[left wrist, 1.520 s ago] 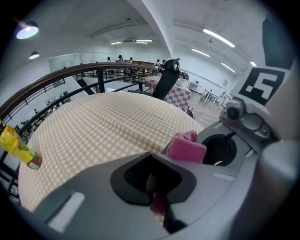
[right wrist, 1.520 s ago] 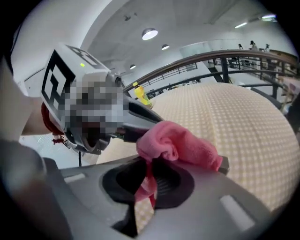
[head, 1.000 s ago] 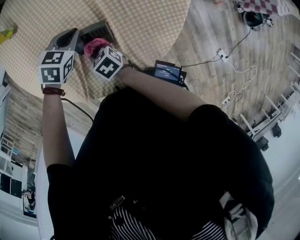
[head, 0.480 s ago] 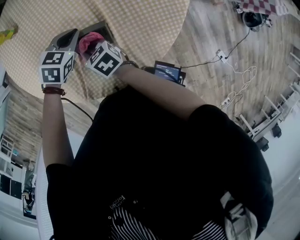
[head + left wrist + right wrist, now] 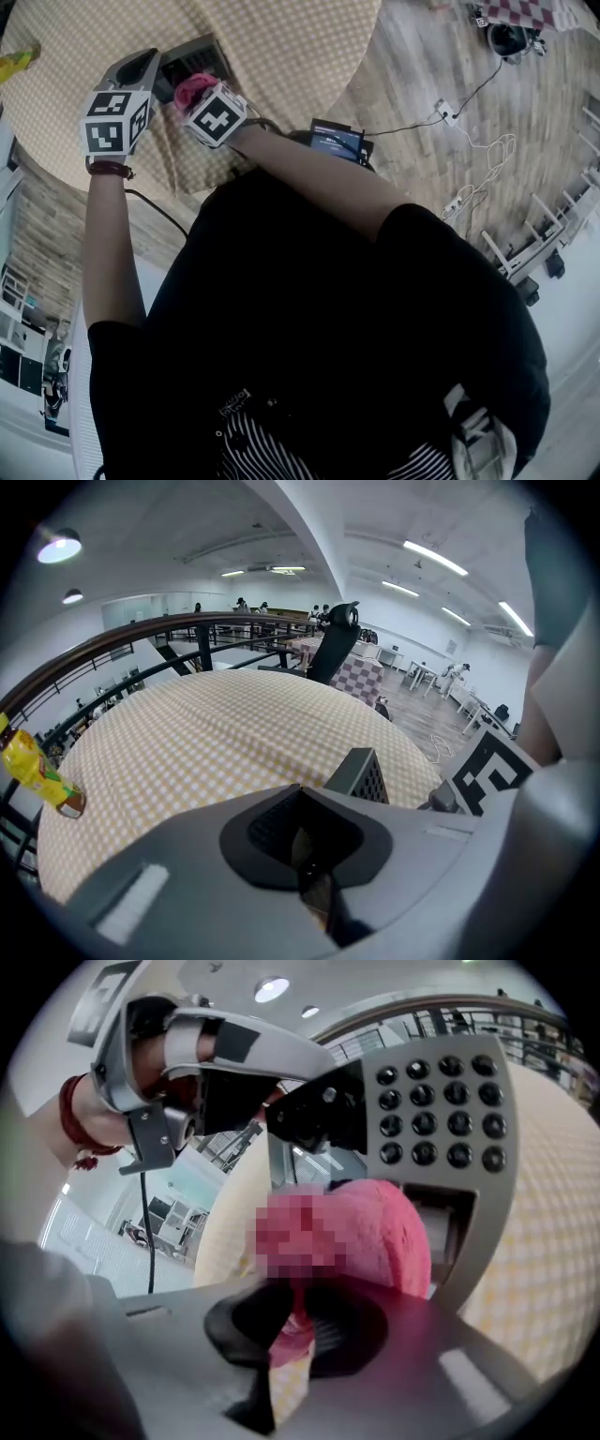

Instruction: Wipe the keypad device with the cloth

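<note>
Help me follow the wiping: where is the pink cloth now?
In the right gripper view the pink cloth sits clamped in the jaws of the right gripper, pressed on the keypad device below its buttons; upper left in the head view.

Left gripper (image 5: 305, 860), right gripper (image 5: 292, 1321) adjacent, both clamped

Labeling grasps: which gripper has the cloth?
The right gripper: its jaws pinch the pink cloth, pressed on the keypad device. The left gripper clamps the device's edge, no cloth.
</note>
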Tool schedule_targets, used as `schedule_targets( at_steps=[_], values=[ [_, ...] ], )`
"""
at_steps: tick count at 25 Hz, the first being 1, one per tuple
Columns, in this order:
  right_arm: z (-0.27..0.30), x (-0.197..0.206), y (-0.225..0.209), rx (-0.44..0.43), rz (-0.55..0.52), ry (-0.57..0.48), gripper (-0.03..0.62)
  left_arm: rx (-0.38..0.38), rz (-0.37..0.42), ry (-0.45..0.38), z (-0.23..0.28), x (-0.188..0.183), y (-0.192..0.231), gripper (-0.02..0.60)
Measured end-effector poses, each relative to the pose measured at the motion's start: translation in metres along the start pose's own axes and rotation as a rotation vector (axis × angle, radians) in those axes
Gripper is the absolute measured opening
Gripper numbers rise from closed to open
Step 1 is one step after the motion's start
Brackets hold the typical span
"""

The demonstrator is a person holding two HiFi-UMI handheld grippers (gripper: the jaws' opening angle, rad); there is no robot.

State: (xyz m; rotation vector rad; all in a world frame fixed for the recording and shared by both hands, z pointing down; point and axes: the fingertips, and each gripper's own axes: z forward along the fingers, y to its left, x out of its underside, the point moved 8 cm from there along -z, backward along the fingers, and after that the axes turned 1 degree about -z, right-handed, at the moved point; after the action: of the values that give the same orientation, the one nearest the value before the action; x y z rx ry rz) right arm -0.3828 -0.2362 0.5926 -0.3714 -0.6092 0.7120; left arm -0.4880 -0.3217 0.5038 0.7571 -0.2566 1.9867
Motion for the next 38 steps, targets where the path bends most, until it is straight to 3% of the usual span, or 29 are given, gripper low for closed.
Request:
schedule_targets(
  at_steps=[4,9,16,23,29,33,38],
  values=[
    [-0.017,0.001,0.009,-0.016,0.062,0.008,0.044,-0.037,-0.016,-0.027,-0.004,0.006,0.001,0.002],
    [-0.08,-0.007,0.033,-0.074,0.074,-0.129,0.044,-0.163,-0.209,-0.17,-0.048,0.002,-0.005,0.003],
    [-0.152,-0.023,0.075,-0.076,-0.017,-0.297,0.044,-0.076,-0.327,-0.358,-0.123,0.008,-0.056,0.003],
    [-0.2,-0.019,0.128,0.0,-0.113,-0.4,0.044,-0.026,-0.32,-0.494,-0.182,0.015,-0.122,0.003],
    [-0.216,0.034,0.166,0.026,-0.138,-0.403,0.043,0.028,-0.386,-0.593,-0.21,0.054,-0.179,0.003],
    [-0.242,0.073,0.191,0.069,-0.133,-0.418,0.043,0.058,-0.36,-0.596,-0.229,0.073,-0.224,0.003],
    [-0.262,0.087,0.183,0.11,-0.156,-0.395,0.043,0.011,-0.373,-0.527,-0.218,0.068,-0.252,0.003]
  ],
)
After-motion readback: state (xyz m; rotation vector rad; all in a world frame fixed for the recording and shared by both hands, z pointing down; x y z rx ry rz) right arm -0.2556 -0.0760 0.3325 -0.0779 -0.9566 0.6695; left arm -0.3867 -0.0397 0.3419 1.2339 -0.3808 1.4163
